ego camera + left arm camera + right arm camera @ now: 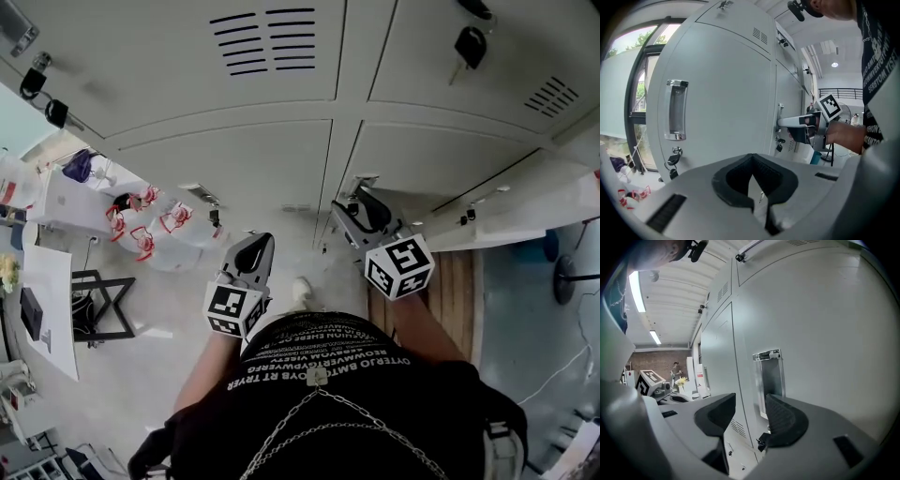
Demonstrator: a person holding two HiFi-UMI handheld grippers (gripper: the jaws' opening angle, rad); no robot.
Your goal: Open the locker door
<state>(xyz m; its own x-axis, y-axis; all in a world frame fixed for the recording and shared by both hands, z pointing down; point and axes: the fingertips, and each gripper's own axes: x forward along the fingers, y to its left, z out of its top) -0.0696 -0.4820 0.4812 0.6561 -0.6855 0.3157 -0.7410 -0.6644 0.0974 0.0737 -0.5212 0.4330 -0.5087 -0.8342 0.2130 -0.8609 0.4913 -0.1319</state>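
Facing a grey wall of lockers [187, 84], the person stands very close to it, and that closeness is the first hazard. The locker door [825, 333] to be opened is in the right-hand column, with its handle on the door's left edge, and it looks shut flush. Once it swings out it could well hit the body or arm in front of it unless the person steps aside. The right claw [749, 406] is spread wide with nothing between its jaws, pointed at the recessed handle [771, 376]. Its right-hand pad overlaps the bottom of the recess, but I cannot tell whether it touches. Closing from here would likely catch only air or the thin metal lip, and a pull on so shallow a hold would probably slip off and scrape the paint. The left claw [752, 161] is pressed shut on nothing and hangs near the waist, well apart from the door, so it offers no support if the right one slips. Smallest but most troublesome, a dark key [762, 440] sits just below the handle. A jaw could snag it, and if the lock is not turned, tugging would strain the handle without moving the door.
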